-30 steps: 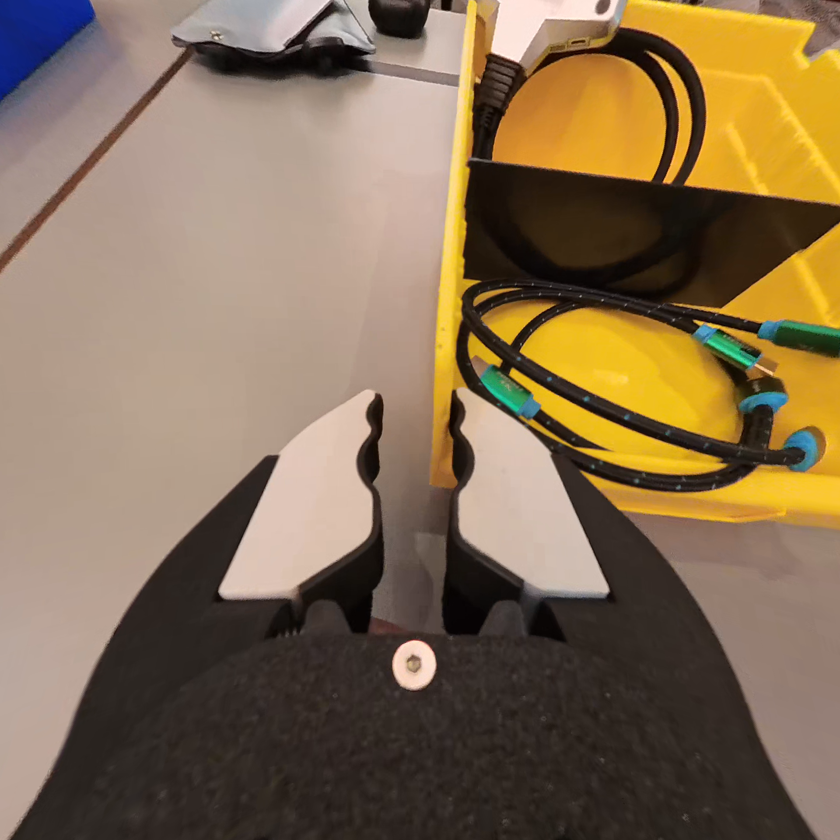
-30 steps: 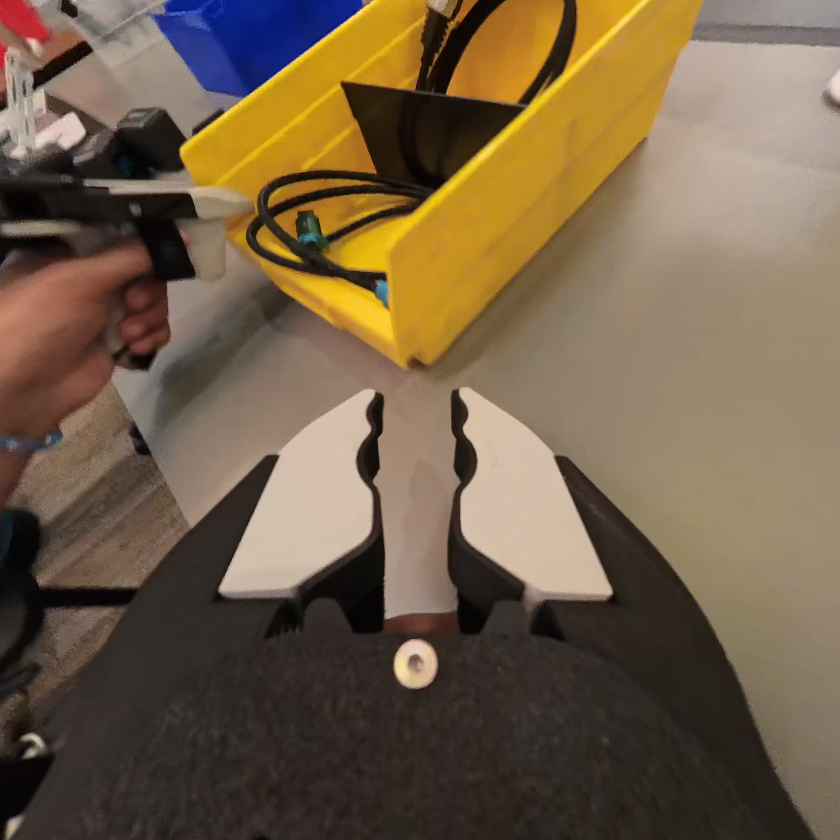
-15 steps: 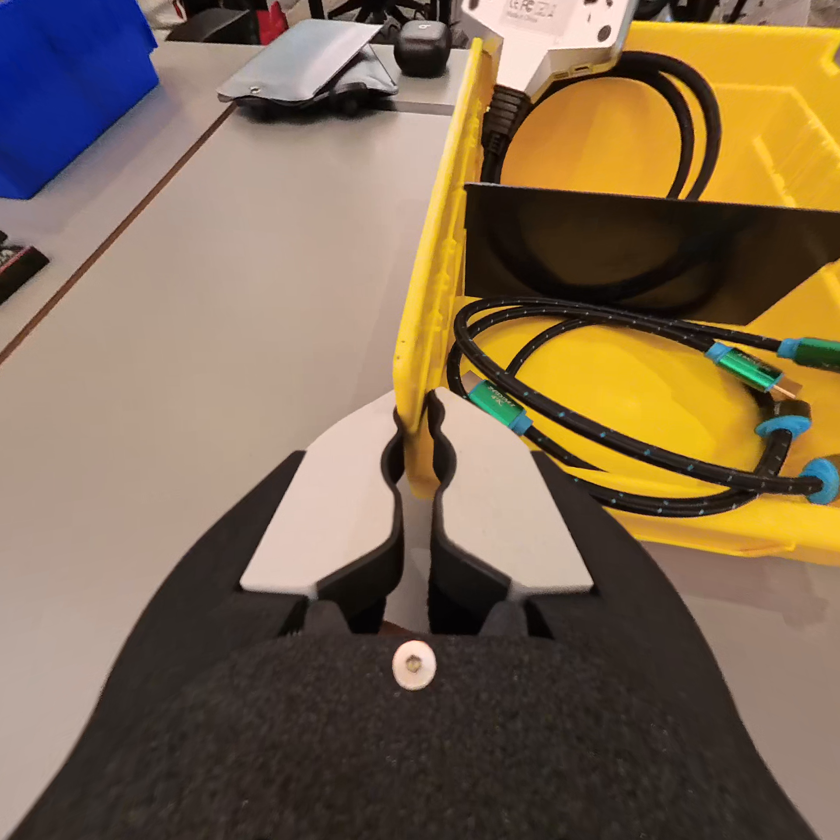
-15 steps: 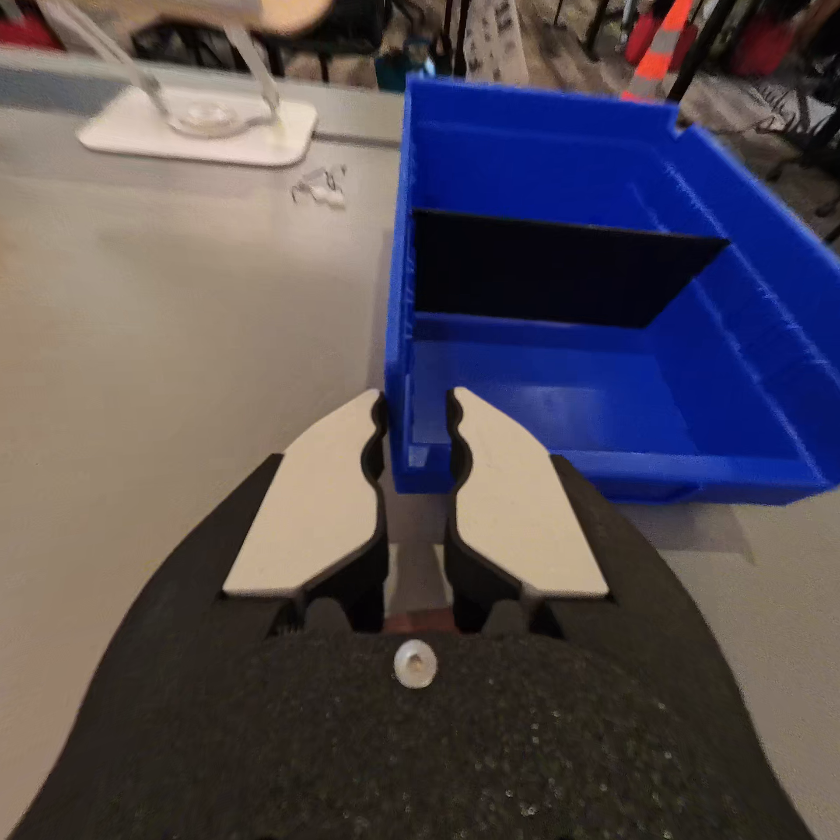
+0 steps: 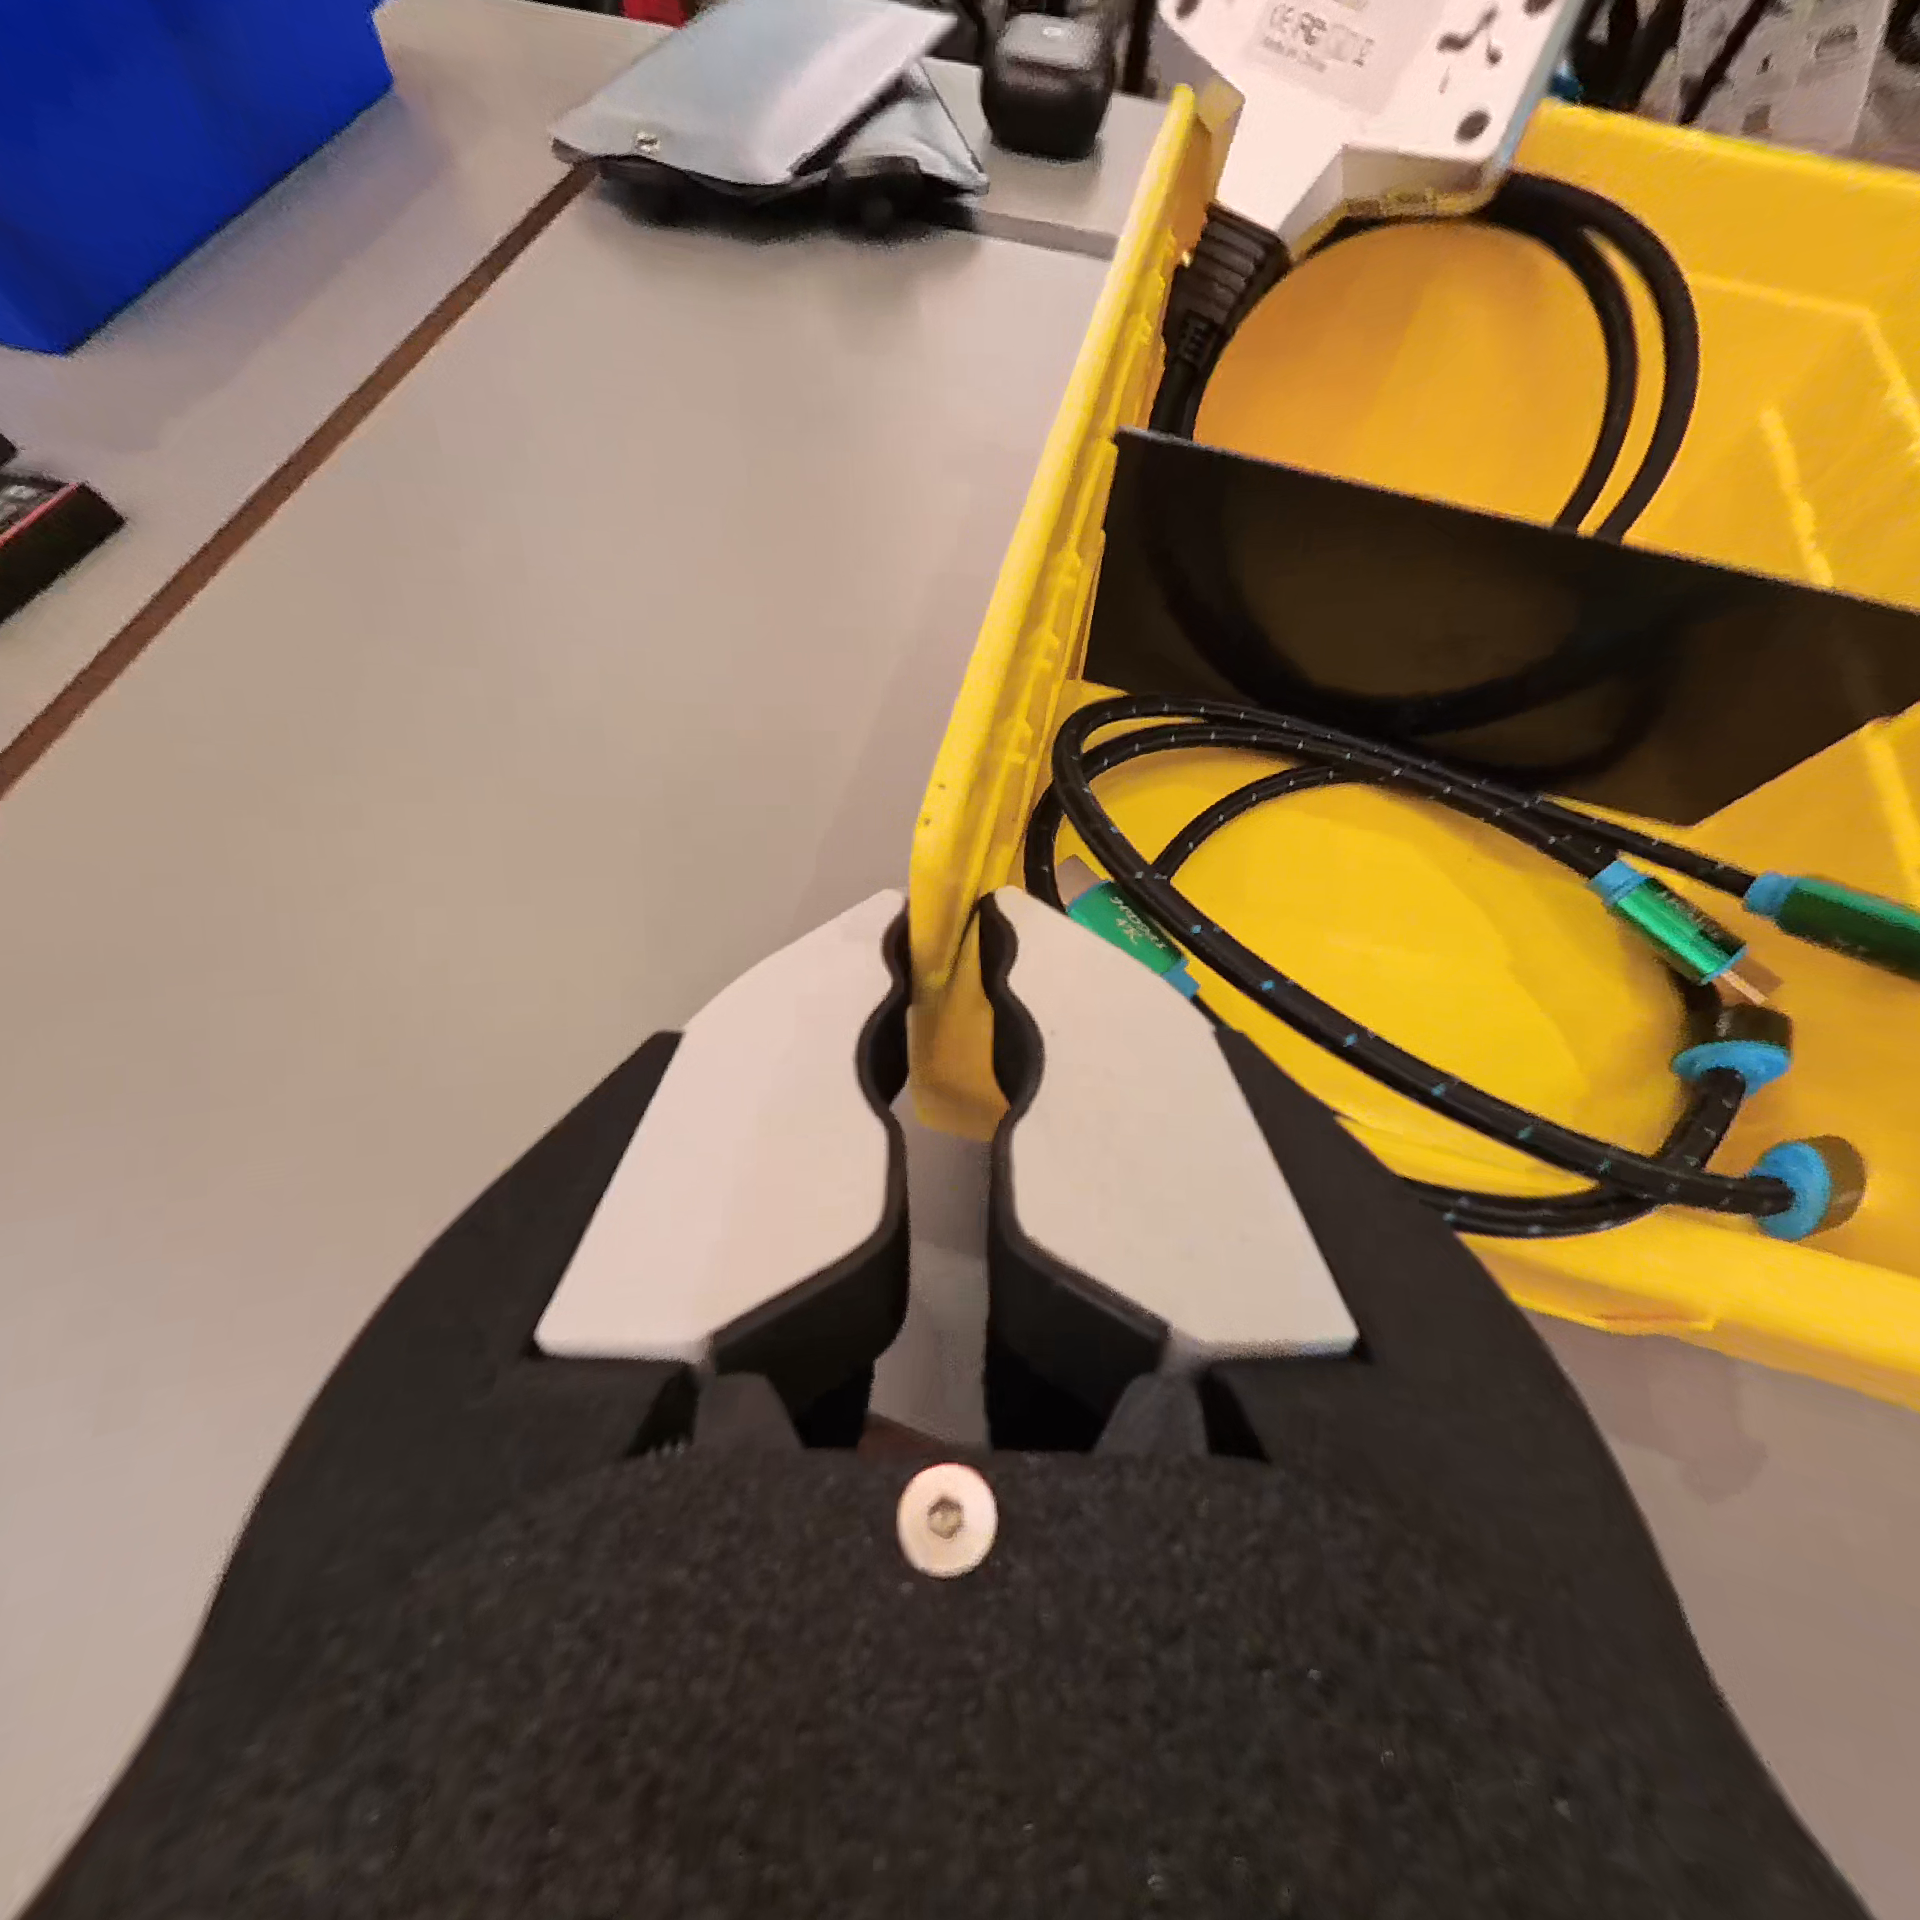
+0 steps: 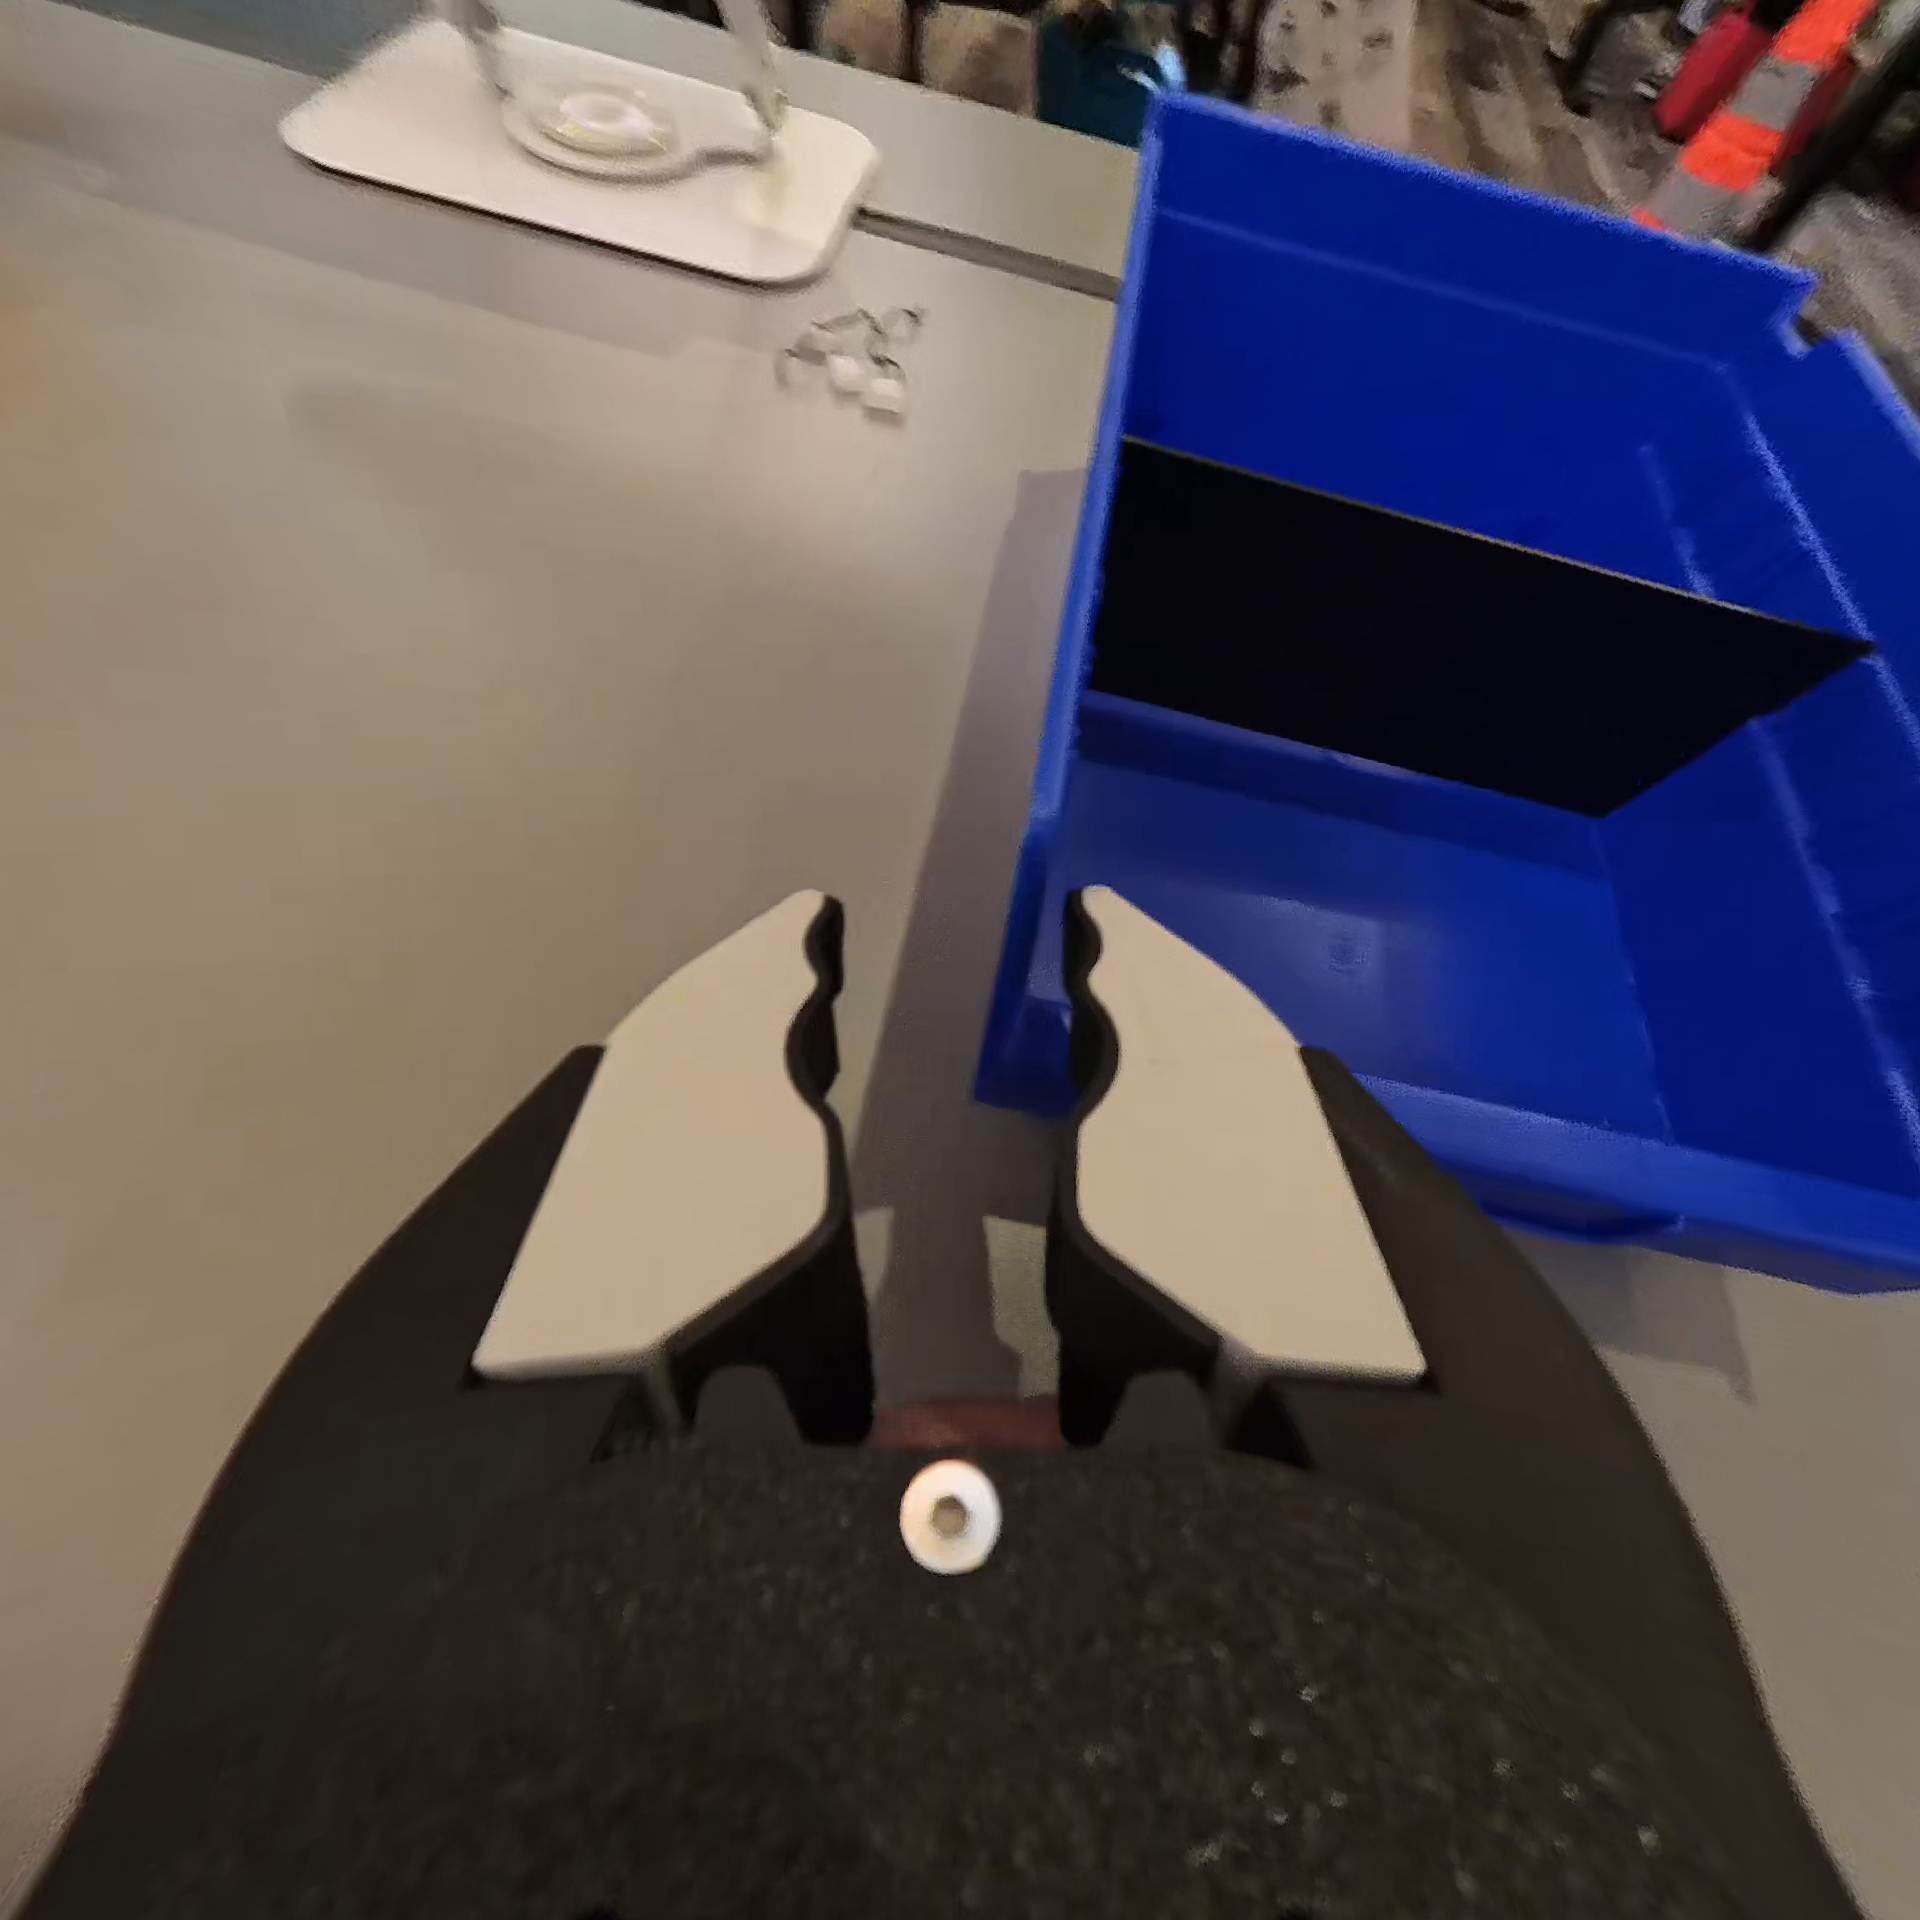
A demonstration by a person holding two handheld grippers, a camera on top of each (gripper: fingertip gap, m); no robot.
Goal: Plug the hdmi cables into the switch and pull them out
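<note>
Left gripper [image 5: 940, 925] pinches my yellow bin's [image 5: 1049, 582] near corner, cables [image 5: 1351, 1039] just right inside it, while right gripper [image 6: 951, 914] gapes empty by the blue bin [image 6: 1049, 831].

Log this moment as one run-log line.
left claw: straddles yellow bin wall, grip unclear | right claw: open, empty, at blue bin corner | HDMI cables: in yellow bin, unplugged

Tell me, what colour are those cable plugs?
Metallic green plugs with blue collars, clearest in the left wrist view.
</note>
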